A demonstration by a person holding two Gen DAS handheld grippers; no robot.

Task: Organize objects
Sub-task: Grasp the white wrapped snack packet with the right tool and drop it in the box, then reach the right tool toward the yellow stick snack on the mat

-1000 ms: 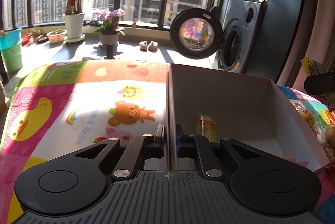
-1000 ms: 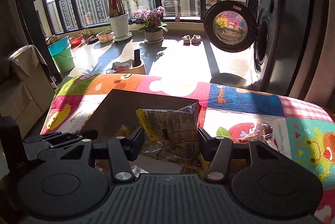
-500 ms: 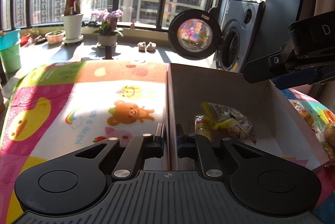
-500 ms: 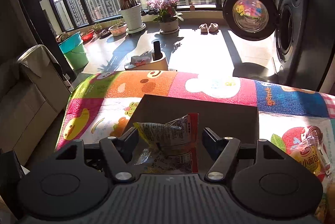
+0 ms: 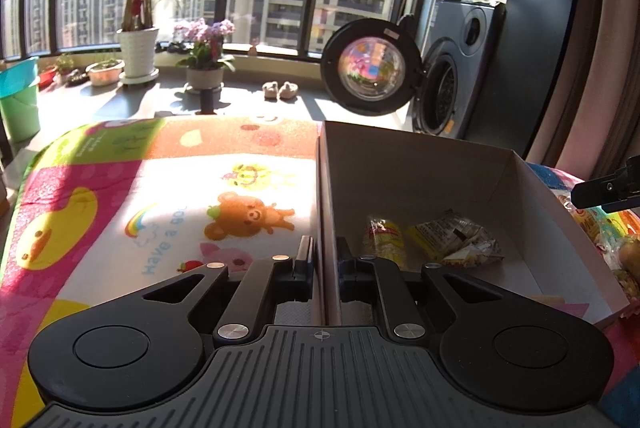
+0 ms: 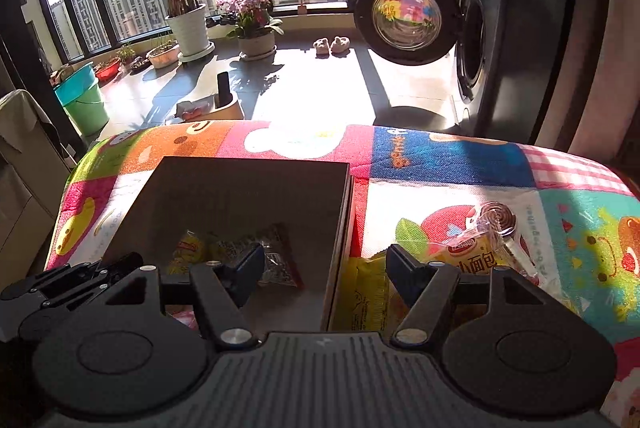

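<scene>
My left gripper (image 5: 325,256) is shut on the left wall of an open cardboard box (image 5: 424,164) on the cartoon play mat (image 5: 160,196). On the box floor lie a small yellow snack pack (image 5: 382,236) and a yellow-and-silver snack pack (image 5: 452,238). My right gripper (image 6: 326,262) is open and holds nothing. Its jaws stand on either side of the box's right wall (image 6: 340,228), low over it. The same two packs (image 6: 276,252) show between that wall and its left finger. Only a dark edge of the right gripper's body (image 5: 608,188) shows in the left wrist view.
Right of the box, several snacks lie on the mat: a yellow pack (image 6: 364,296), a small bread pack (image 6: 476,256) and a spiral candy (image 6: 496,216). Beyond the mat's far edge are a sunlit floor, potted plants (image 6: 188,28) and a washing machine with an open door (image 6: 408,14).
The right gripper opened and let go of the yellow-and-silver pack, which now lies in the box. It then moved right and down over the box's right wall. The left gripper kept still.
</scene>
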